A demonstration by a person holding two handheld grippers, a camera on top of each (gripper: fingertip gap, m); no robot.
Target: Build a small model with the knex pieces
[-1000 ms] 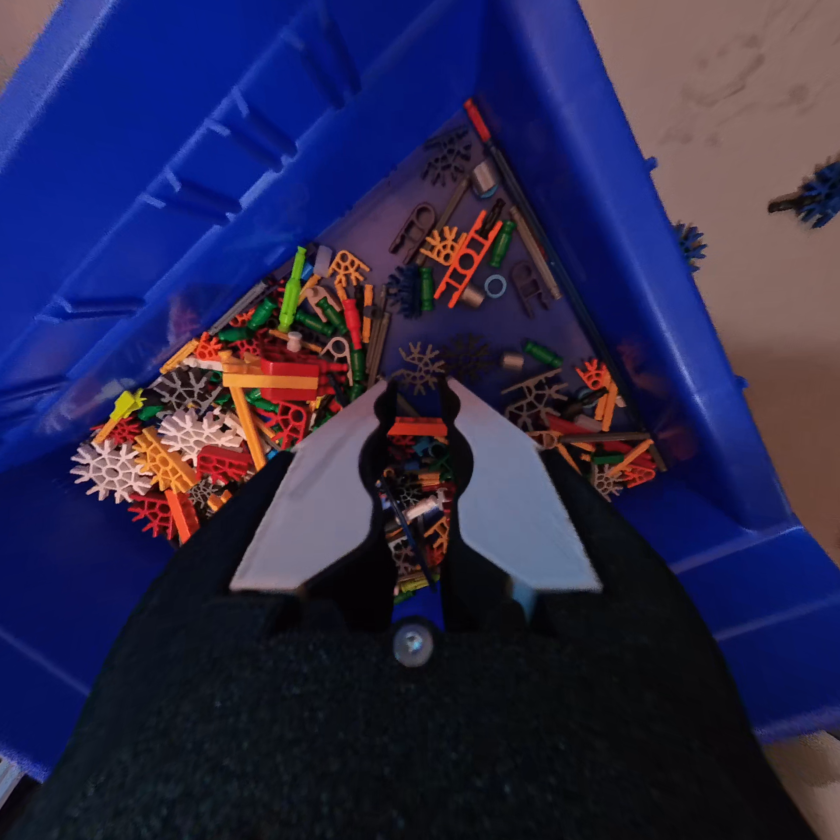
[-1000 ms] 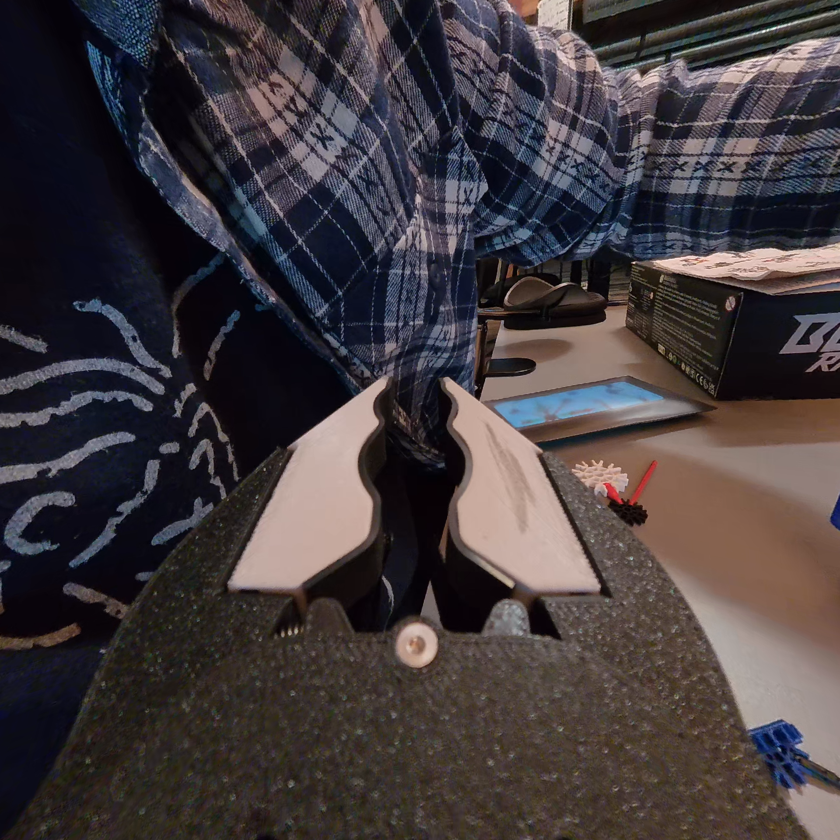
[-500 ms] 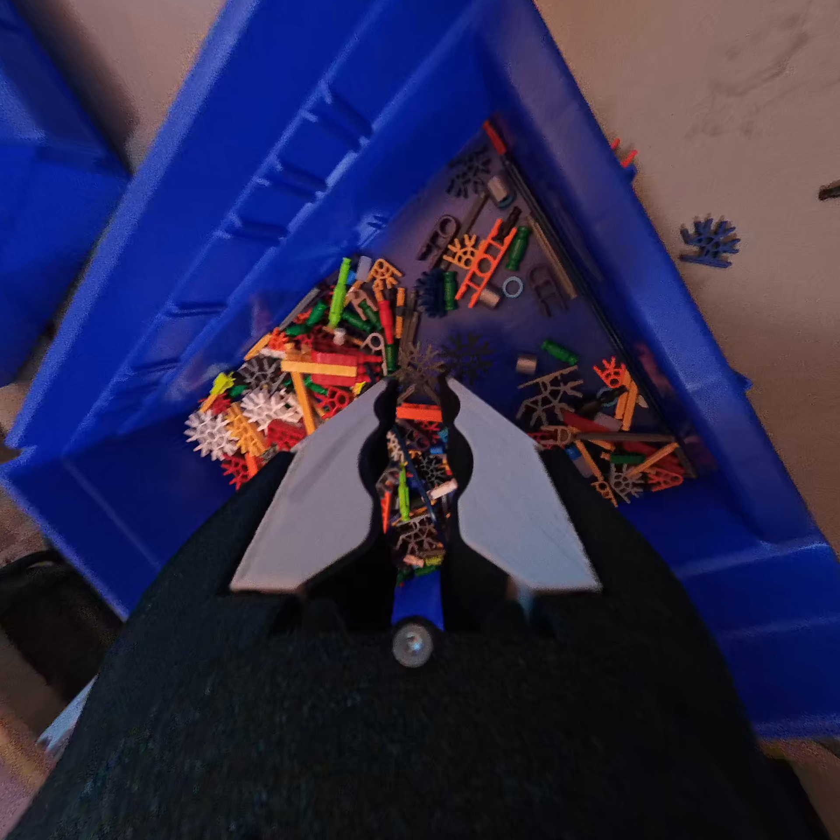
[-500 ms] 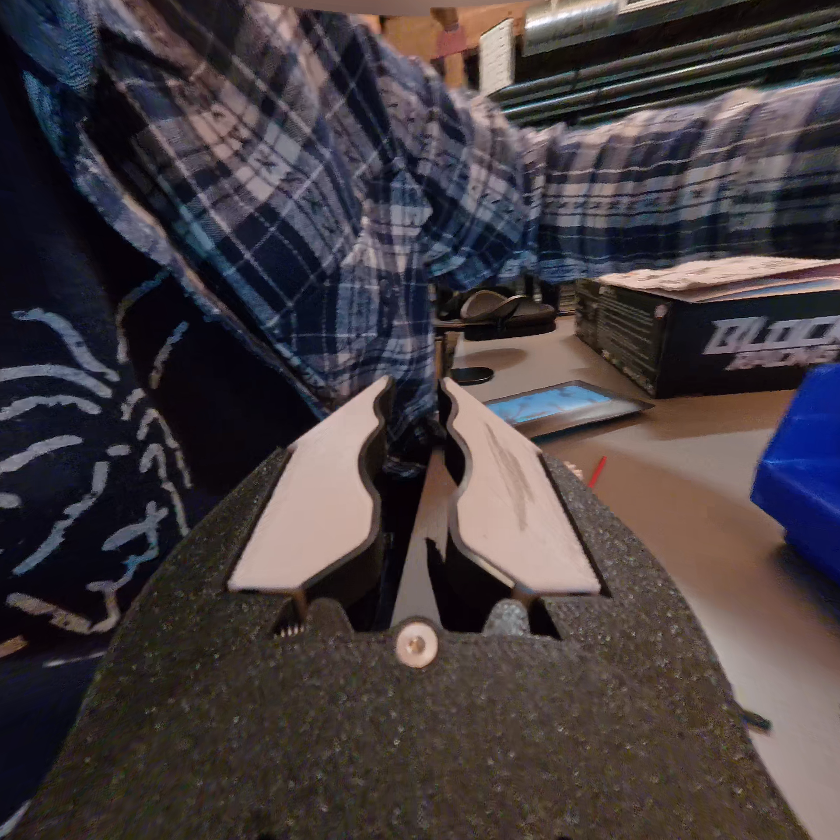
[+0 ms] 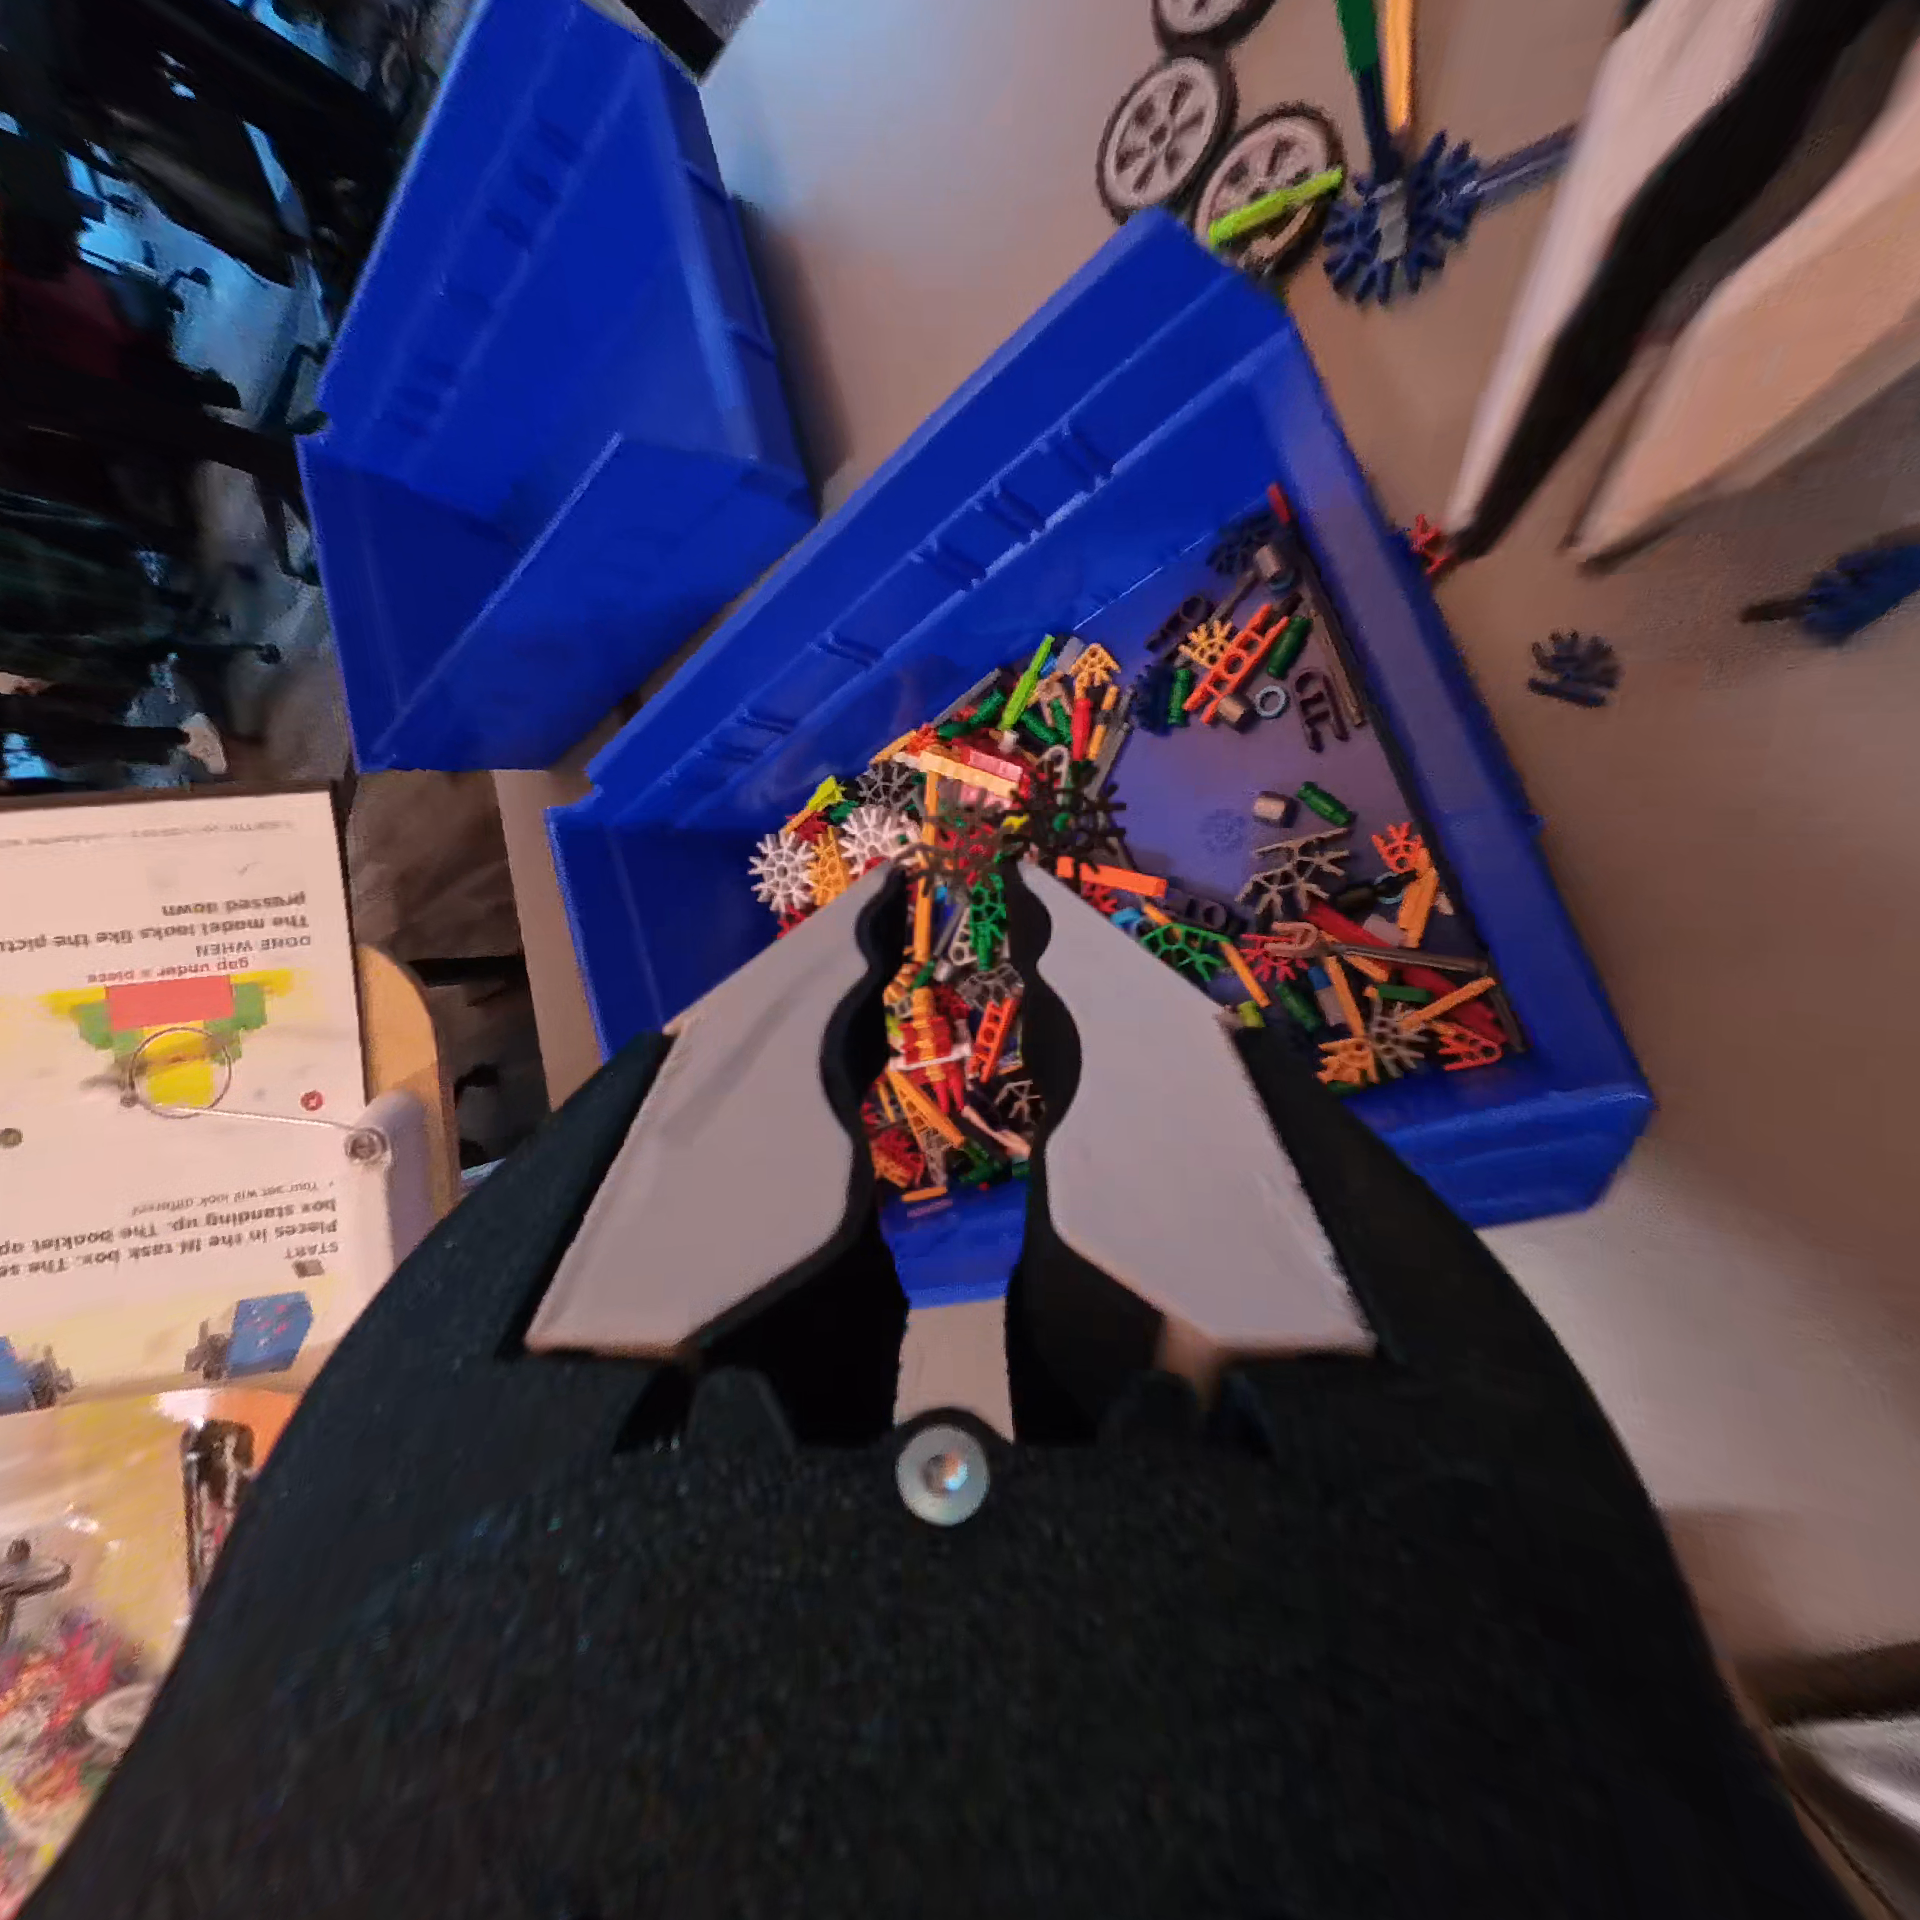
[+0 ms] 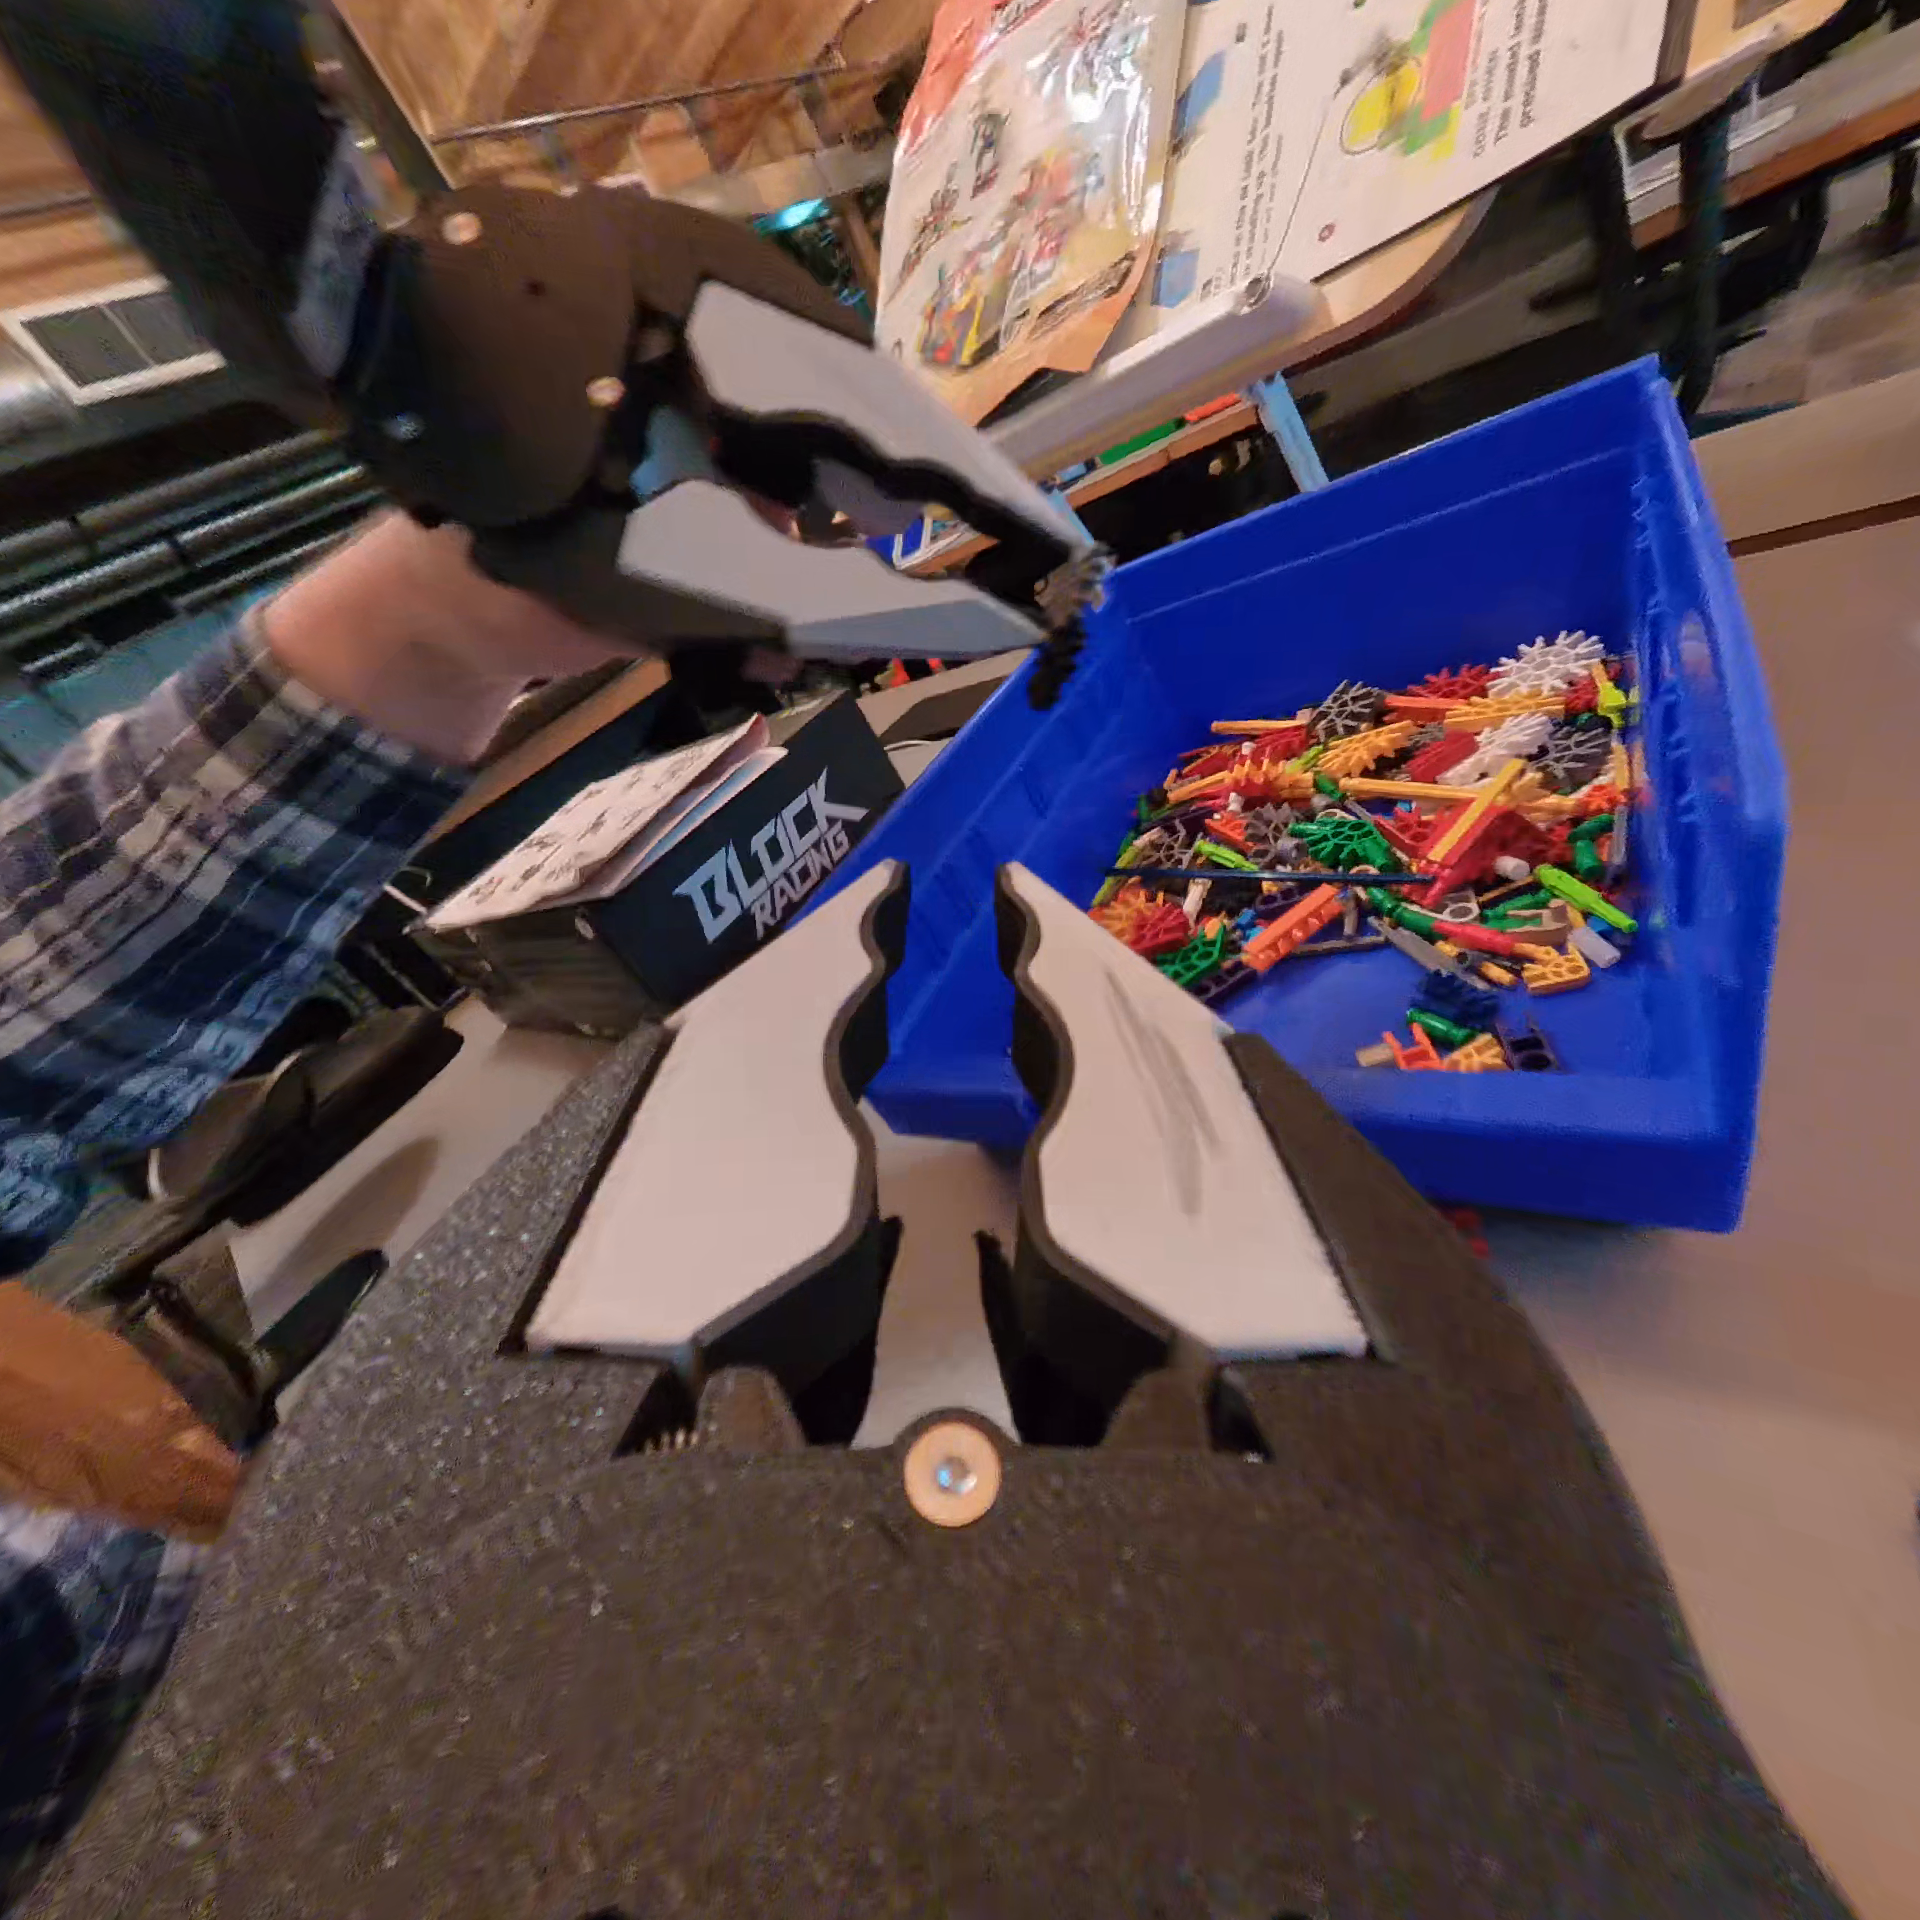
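Observation:
A blue bin (image 5: pixel 1039 499) on the table holds a pile of small colourful construction rods and connectors (image 5: pixel 1299 935). My left gripper (image 5: pixel 961 883) is above the bin's near corner. It is shut on dark snowflake-shaped connectors (image 5: pixel 1060 821) at its tips. In the right wrist view the left gripper (image 6: pixel 1060 613) hangs over the bin's (image 6: pixel 1351 1143) far-left corner, with the dark connectors (image 6: pixel 1062 623) sticking out. My right gripper (image 6: pixel 951 883) is low over the table, pointing at the bin's near-left corner. Its jaws are nearly together with nothing between them. It also shows in the left wrist view (image 5: pixel 1517 551).
A second blue bin (image 5: pixel 540 416) stands behind the first. Grey wheels (image 5: pixel 1174 135) and a blue connector model (image 5: pixel 1392 208) lie beyond it, with loose blue connectors (image 5: pixel 1574 665) on the table. An instruction sheet (image 5: pixel 177 1039) stands on the left. A black box (image 6: pixel 727 883) sits by a plaid sleeve (image 6: pixel 156 831). Tip to tip, the grippers are about 9 centimetres apart.
My left gripper has risen up and back out of the bin with the dark connectors. My right gripper has swung from facing the plaid shirt round to the bin.

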